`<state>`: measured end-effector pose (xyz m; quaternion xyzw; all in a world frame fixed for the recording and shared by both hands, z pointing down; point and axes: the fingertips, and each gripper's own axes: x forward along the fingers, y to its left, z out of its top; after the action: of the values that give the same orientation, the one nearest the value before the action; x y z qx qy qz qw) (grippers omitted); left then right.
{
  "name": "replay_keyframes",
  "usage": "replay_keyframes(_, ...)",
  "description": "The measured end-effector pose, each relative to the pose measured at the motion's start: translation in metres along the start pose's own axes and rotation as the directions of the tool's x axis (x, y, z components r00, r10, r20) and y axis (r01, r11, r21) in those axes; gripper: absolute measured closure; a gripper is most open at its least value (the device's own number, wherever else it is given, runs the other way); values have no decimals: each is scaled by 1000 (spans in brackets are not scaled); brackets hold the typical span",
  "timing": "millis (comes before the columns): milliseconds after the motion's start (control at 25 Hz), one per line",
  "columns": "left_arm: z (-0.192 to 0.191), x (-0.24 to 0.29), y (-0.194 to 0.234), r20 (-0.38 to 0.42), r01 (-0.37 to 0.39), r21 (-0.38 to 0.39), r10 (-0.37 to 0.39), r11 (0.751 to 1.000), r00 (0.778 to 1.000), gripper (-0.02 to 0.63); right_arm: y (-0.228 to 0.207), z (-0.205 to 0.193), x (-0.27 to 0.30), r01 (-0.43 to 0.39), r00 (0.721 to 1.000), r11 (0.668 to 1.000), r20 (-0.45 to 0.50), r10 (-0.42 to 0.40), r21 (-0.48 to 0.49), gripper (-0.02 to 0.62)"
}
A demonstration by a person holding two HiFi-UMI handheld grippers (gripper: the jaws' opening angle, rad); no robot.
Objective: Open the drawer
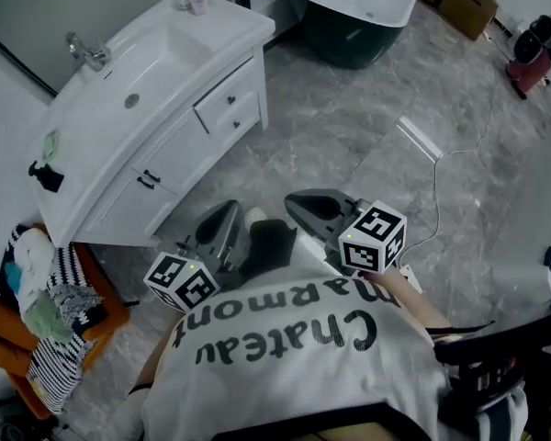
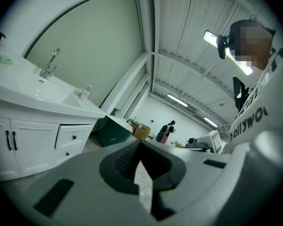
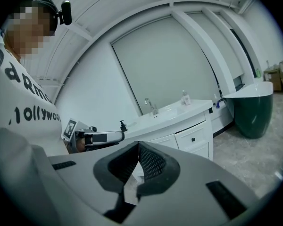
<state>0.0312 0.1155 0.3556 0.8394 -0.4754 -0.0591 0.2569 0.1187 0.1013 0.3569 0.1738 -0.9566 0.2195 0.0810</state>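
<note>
The drawer front that sits uppermost, the upper drawer, is a white panelled rectangle with one small dark knob at its middle. It is set in the front of the white vanity, at the end toward the dark green bathtub, directly under the vanity's worktop. The lower drawer, of the same look and with the same kind of knob, lies right beneath it. Both fronts sit flush with the vanity's face, pushed in. Beside them, toward the vanity's middle, are two cabinet doors with dark bar handles. The left gripper has its fingers brought together at the tips, with nothing between them. It hangs over the grey floor, well apart from the vanity's front and roughly opposite the cabinet doors. The right gripper likewise has its fingers closed tip to tip and holds nothing. It is out from the vanity's front, farther along toward the drawer end, and neither gripper touches the vanity.
</note>
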Motion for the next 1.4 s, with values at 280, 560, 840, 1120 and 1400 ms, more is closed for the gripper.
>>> replay_keyframes(280,33,57,44,-20,39,-22,-39,999,999,598,-49,29,40,28,1000,999,-7,-28,23,583)
replay_keyframes(560,80,107,99,5,75,-7,-74,997,997,598,-101,69,92,54,999,998,-4,-54,17,583)
replay_keyframes(840,126,149,144,-5,93,20,-93,995,996,598,-145,122,148,41,999,999,12,-41,13,583)
replay_keyframes(1120,140,173,180,1,50,51,-50,997,999,598,-167,135,202,-32,999,999,-27,31,-23,583)
replay_keyframes(1400,143,185,217,107,-54,-13,55,998,993,598,-211,124,242,-71,993,997,-99,71,-1,583)
